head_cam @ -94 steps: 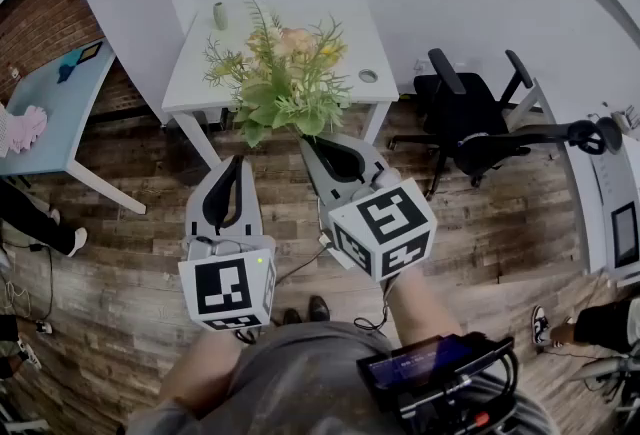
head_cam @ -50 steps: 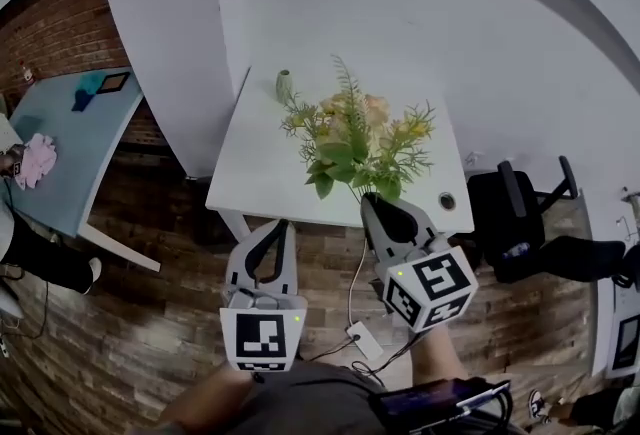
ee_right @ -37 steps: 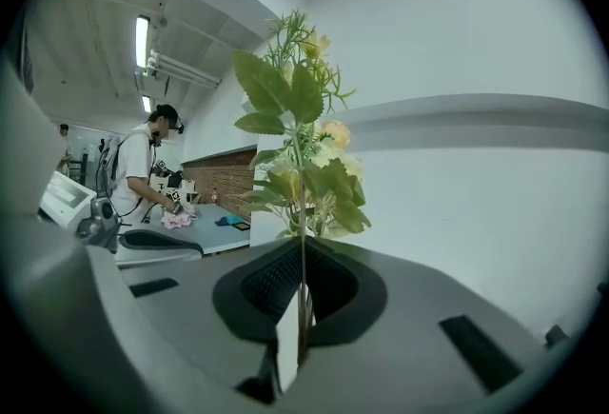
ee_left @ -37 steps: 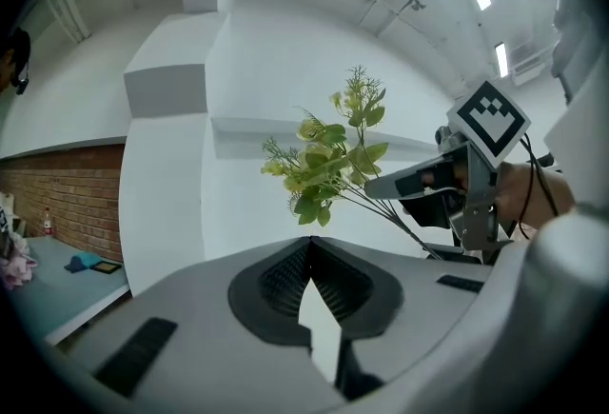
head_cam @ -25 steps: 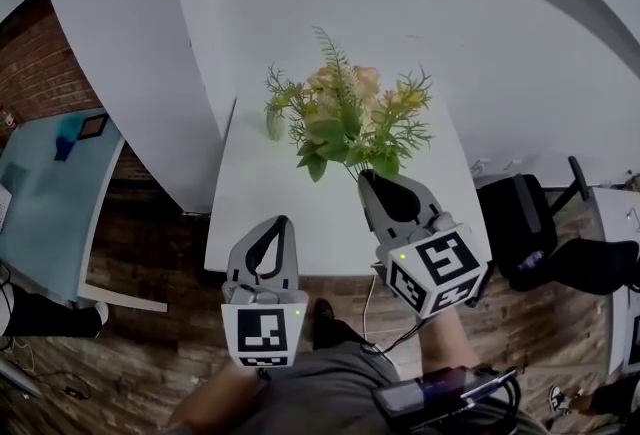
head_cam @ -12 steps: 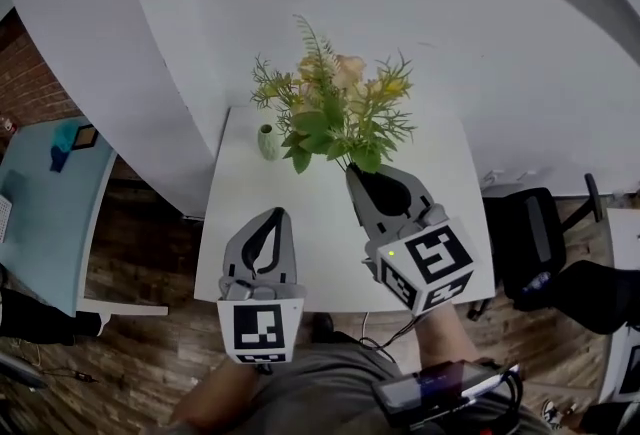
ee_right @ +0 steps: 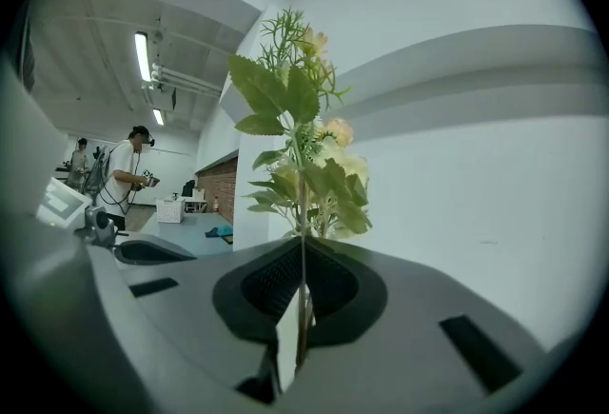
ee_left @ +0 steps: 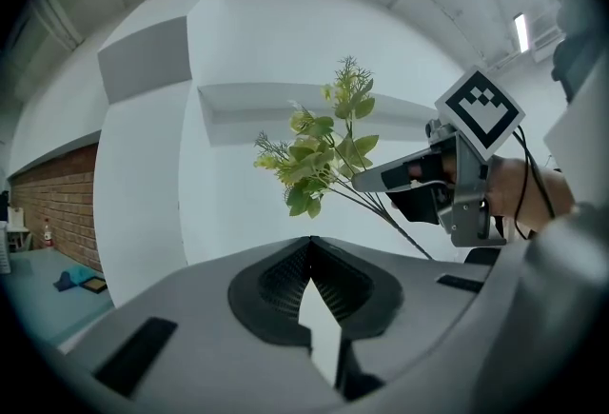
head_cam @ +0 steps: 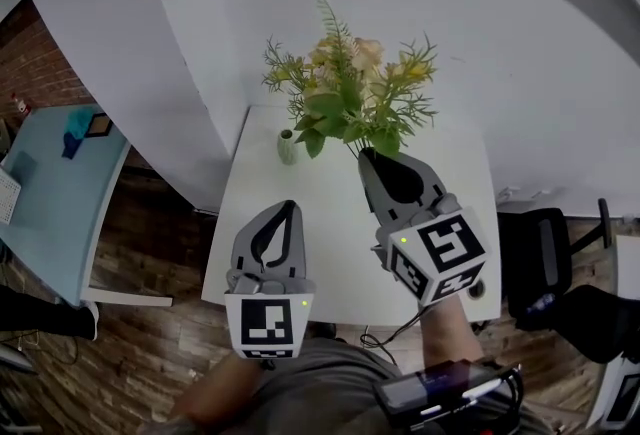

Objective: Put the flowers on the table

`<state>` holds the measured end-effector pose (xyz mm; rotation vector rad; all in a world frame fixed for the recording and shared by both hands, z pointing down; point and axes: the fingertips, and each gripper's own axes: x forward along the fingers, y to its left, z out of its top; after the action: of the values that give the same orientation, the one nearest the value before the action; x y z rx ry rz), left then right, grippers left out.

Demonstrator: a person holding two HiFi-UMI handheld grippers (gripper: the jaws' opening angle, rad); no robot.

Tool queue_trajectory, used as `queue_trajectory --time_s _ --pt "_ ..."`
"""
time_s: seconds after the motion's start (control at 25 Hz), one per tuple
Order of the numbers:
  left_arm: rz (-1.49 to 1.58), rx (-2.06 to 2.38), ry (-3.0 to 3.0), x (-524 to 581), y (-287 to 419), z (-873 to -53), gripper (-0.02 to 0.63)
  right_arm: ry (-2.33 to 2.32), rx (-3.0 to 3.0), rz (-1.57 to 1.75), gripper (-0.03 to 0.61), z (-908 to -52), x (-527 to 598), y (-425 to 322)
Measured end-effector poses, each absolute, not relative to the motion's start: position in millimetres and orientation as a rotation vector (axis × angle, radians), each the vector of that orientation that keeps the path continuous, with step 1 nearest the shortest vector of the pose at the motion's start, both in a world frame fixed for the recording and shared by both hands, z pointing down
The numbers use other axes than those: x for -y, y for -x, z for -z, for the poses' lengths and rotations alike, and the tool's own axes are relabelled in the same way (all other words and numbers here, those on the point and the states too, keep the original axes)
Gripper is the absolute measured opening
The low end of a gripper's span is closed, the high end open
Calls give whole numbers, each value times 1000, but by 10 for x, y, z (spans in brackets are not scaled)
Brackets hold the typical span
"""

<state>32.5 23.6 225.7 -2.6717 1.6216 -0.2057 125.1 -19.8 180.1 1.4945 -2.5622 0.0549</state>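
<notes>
Right gripper view: the right gripper (ee_right: 301,255) pinches the flowers (ee_right: 303,155) by their stems, blooms at 12 o'clock. Head view: they stand above the table (head_cam: 330,223), a vase (head_cam: 287,147) at their 8 o'clock. The left gripper (ee_left: 309,246) is closed and empty.

Flowers (head_cam: 350,93): one bunch, green leaves and ferny sprigs with pale peach and yellow blooms, held upright by the thin stems pinched in my right gripper (head_cam: 373,159), over the table. Table (head_cam: 300,223): white, rectangular, far edge against the white wall.
</notes>
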Motion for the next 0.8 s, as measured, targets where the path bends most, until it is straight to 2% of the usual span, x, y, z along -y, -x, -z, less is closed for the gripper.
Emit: queue_trajectory --time_s 0.8 --pt "130 -1547 2740 -217 -498 -2386 8 -1530 2614 -32 6 -1838 279 -1247"
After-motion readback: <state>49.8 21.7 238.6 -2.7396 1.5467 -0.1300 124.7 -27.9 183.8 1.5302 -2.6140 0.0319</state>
